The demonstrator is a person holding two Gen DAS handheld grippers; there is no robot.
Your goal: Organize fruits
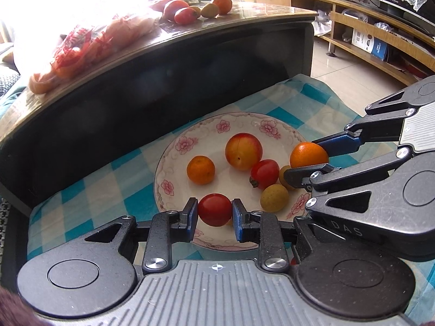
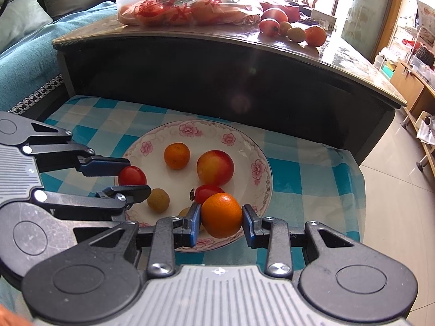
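on the blue checked cloth (image 1: 89,190) sits a white plate (image 1: 174,160) with pink flowers round its rim, just in front of a dark coffee table (image 1: 190,62).

in the left wrist view, the left gripper (image 1: 214,213) is over the plate's 6 o'clock edge, its blue pads closed against both sides of a red cherry tomato (image 1: 214,209). whether the tomato rests on the plate or is lifted off it cannot be told. the right gripper (image 1: 312,154) reaches in from 3 o'clock and clamps an orange (image 1: 308,154) between its fingers at the plate's right rim.

loose on the plate: a small orange (image 1: 200,169) at 9 o'clock of centre, a red-yellow plum (image 1: 243,150) toward 12 o'clock, a second cherry tomato (image 1: 264,174) with its stem showing, touching the plum, and a tan longan (image 1: 274,197) at 5 o'clock. another longan (image 1: 284,175) is half hidden behind the right gripper's lower finger.

up on the coffee table top, at 12 o'clock, lies a small cluster of fruit (image 1: 198,8), and at 10 o'clock a plastic bag of oranges (image 1: 81,43).
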